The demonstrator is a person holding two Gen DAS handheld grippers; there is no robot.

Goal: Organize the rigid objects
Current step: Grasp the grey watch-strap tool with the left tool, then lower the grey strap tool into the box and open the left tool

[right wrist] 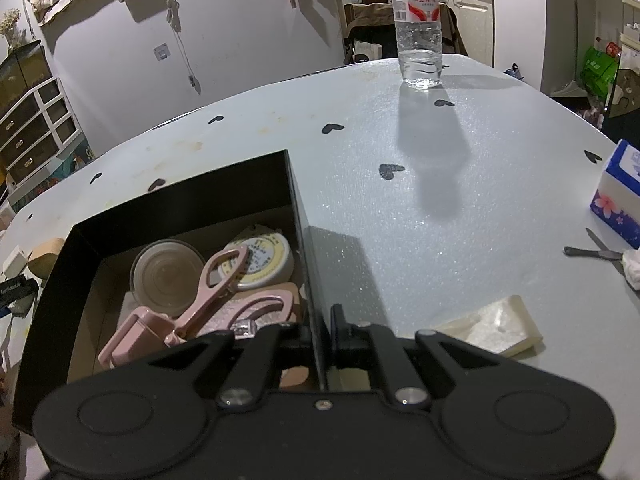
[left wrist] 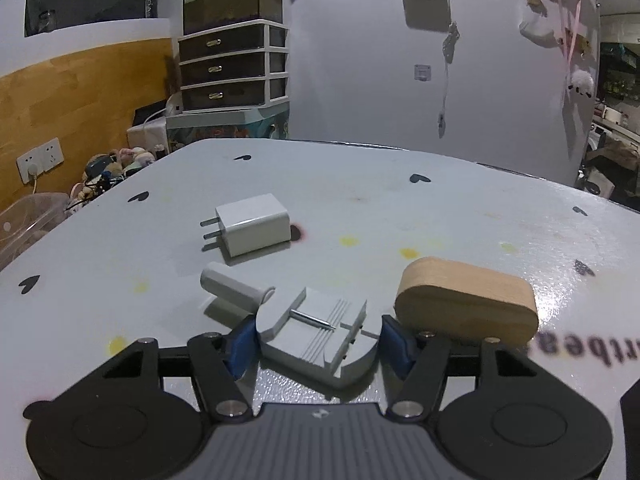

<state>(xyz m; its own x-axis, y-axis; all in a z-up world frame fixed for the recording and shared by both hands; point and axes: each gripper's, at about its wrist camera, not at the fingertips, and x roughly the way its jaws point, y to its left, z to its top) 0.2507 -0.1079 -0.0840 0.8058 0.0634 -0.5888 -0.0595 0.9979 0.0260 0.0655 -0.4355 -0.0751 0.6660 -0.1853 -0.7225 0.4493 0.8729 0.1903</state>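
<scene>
In the left wrist view a grey plastic tool (left wrist: 316, 330) with a metal pin and a round handle lies on the table between my left gripper's blue pads (left wrist: 244, 346). My left gripper (left wrist: 320, 346) is open around it. A white charger plug (left wrist: 252, 230) lies beyond it and a rounded wooden block (left wrist: 466, 304) lies to the right. In the right wrist view my right gripper (right wrist: 320, 344) is shut on the right wall of a black box (right wrist: 304, 240). The box holds round tins and pink tools (right wrist: 208, 292).
A water bottle (right wrist: 418, 24) stands at the far table edge. A tissue pack (right wrist: 620, 192), a small metal tool (right wrist: 592, 252) and a pale flat wedge (right wrist: 496, 326) lie at the right. A drawer unit (left wrist: 234, 66) stands beyond the table's left.
</scene>
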